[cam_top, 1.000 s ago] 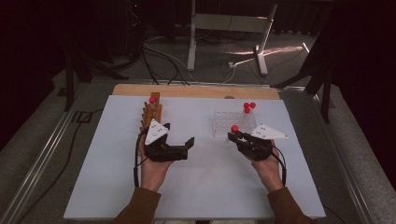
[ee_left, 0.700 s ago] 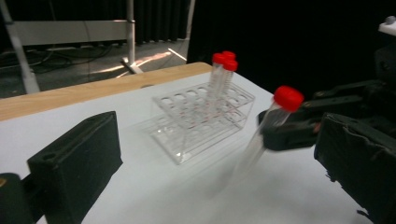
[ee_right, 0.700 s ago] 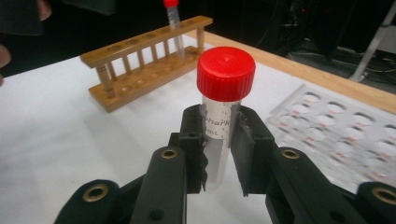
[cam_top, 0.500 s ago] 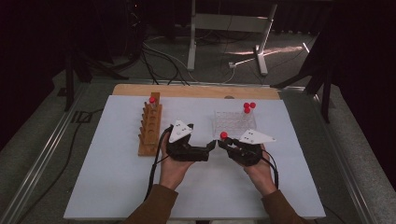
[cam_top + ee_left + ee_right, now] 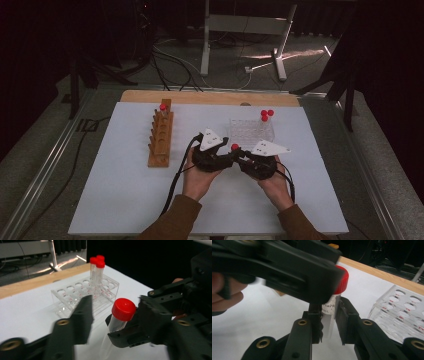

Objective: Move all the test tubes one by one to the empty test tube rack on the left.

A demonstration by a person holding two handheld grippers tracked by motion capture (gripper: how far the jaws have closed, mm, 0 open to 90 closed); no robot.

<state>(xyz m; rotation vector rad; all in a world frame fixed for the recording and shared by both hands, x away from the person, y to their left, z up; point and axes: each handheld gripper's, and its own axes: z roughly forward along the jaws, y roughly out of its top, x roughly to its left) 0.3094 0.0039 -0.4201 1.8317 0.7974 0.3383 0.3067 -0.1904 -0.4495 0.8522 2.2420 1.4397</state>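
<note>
Tube (image 5: 117,322) upright at table centre, clamped mid-body by right gripper (image 5: 329,322), red cap (image 5: 123,309) left clear for other hand. Left gripper (image 5: 112,315) straddles cap from 9 o'clock, jaws just closing, not yet pinching; likely to twist cap off. Clear rack (image 5: 250,131) at tube's 12 o'clock; wooden rack (image 5: 161,142) at 9.

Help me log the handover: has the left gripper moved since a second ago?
Yes. In the high view the left gripper has gone rightward, away from the wooden rack, to the red-capped tube held by the right gripper; its jaws have just been closing around it.
</note>
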